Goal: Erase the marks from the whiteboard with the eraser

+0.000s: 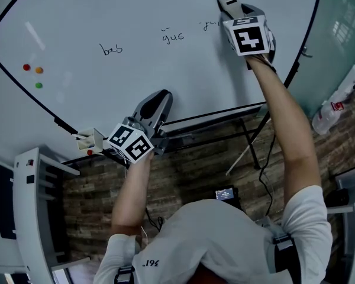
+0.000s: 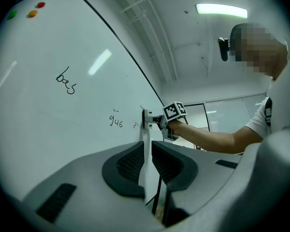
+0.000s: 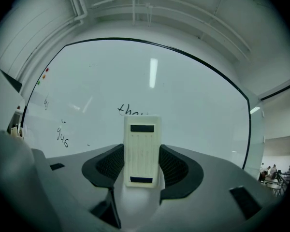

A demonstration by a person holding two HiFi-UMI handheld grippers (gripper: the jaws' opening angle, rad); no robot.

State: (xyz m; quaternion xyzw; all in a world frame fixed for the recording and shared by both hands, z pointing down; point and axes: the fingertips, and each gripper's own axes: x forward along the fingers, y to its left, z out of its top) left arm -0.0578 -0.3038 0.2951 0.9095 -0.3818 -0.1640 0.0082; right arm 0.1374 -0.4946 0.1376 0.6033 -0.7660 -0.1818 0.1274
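Nearest the head camera is the person's white shirt point(image 1: 225, 235), with both bare forearms reaching up to the board.

**Eraser:** The eraser point(image 3: 142, 149) is a pale block clamped upright in the right gripper point(image 3: 142, 172), one jaw against each long side. In the left gripper view its face appears to meet the whiteboard point(image 1: 136, 16), though contact cannot be confirmed. It sits at the upper right of the board, just below the top word point(image 3: 130, 111) and beside a partly covered scribble point(image 1: 210, 24).

**Left gripper:** The left gripper point(image 2: 147, 161) is low by the board's bottom edge. Its jaws are drawn close together with only a thin slit between them, and they carry nothing.

**Board:** 2 more words lie further left, the middle word point(image 1: 173, 37) and the left word point(image 1: 112, 49). 3 coloured magnets point(image 1: 32, 70) are at the far left, and a small holder point(image 1: 90, 139) sits at the lower rim.

**Progress, as judged:** All 4 pieces of writing are legible, and no wiped patch can be made out. The job looks barely begun, with the 2 words at the eraser first in line and the 2 to the left to follow.
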